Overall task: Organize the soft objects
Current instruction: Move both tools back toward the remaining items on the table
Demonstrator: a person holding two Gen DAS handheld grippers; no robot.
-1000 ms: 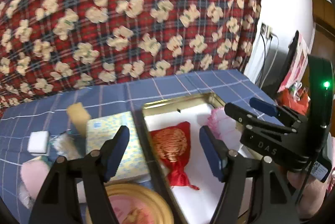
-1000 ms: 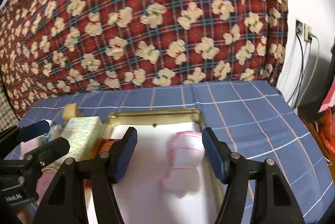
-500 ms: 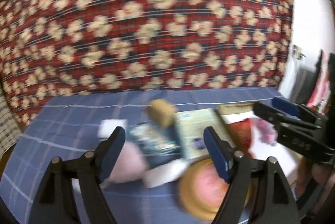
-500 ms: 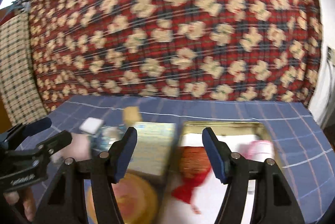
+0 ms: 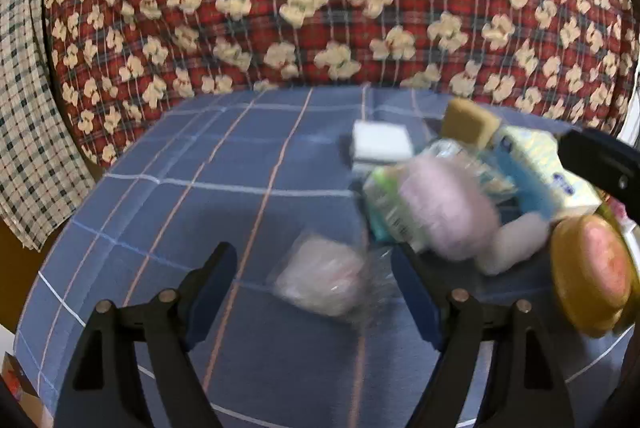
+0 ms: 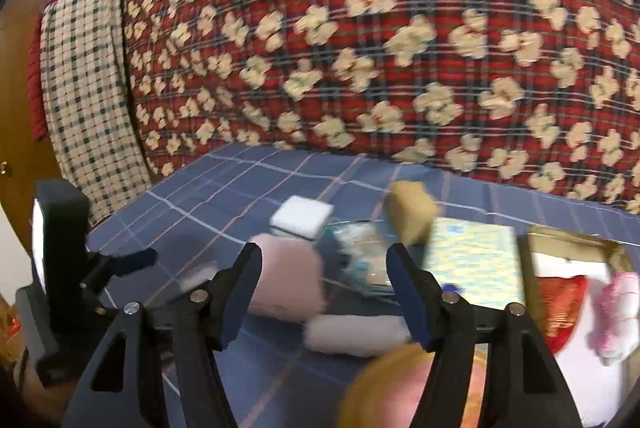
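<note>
- Behind everything hangs a red plaid blanket with cream bear shapes [image 5: 320, 8], soft and slightly puckered; a cream-and-dark checked cloth [image 6: 84, 88] hangs beside it.
- Blue checked fabric with thin white and pink lines covers the worktop [image 5: 180, 188], lying smooth and flat.
- Soft things sit in a loose cluster on it: a white rectangular foam block [image 5: 382, 144], a tan sponge cube [image 5: 470, 122] propped on a pale yellow patterned tissue pack [image 6: 474, 260], a fuzzy pink rounded bundle [image 5: 448, 208], and a whitish fluffy roll [image 6: 356, 336] just beside it.
- A crinkly clear plastic bag holding something pale pink [image 5: 324, 280] lies apart from the cluster, nearer the camera and blurred.
- A round golden tin with a pink inside [image 5: 588, 268] stands at the cluster's edge.
- A gold-rimmed rectangular tray with a white floor [image 6: 568, 248] holds a red satin pouch [image 6: 560, 296] and a pink-and-white frilly piece [image 6: 618, 308].
- The left tool [image 5: 312, 292] has its blue-padded jaws wide apart after just spreading further; the plastic bag shows between them, ungripped.
- The right tool [image 6: 324, 292] stands moderately open above the pink bundle, holding nothing.
</note>
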